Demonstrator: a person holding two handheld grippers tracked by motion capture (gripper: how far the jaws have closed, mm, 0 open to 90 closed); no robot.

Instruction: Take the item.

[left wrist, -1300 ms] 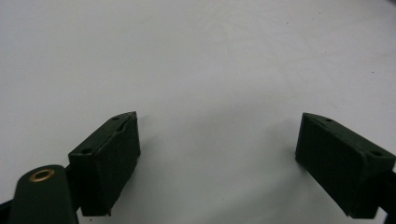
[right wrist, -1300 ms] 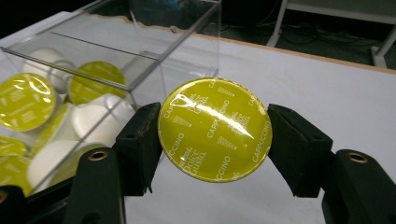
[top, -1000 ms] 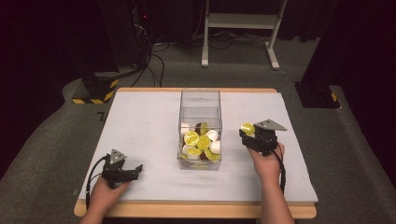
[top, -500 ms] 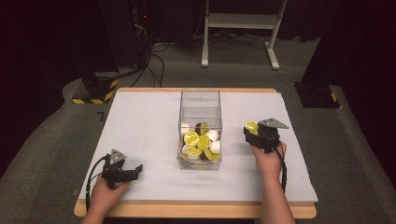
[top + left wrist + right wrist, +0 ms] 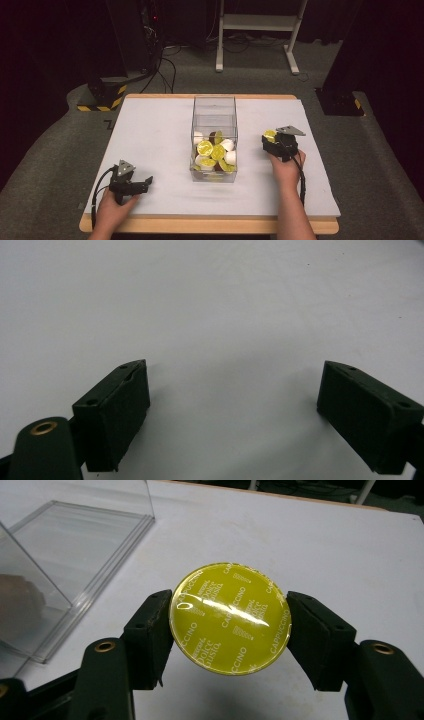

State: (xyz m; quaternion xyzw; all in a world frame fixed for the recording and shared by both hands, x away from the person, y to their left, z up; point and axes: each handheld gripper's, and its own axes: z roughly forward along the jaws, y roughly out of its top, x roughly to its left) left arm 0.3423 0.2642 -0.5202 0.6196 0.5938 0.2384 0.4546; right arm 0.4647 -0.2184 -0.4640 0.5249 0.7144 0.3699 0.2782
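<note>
The right claw (image 5: 230, 630) pinched a round capsule (image 5: 230, 619) edge to edge, its glossy yellow lid printed "Cappuccino"; the left claw (image 5: 235, 415) stood wide, holding nothing.

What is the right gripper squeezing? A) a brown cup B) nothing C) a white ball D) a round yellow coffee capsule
D: the right gripper has its black jaws pressed on both sides of a round yellow coffee capsule with a shiny foil lid.

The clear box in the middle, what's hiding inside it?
The clear box holds a heap of coffee capsules: yellow lids, white cups, a dark one or two. They fill the near, lower part; the rest above is bare. Capsules at the bottom are covered by those on top.
</note>
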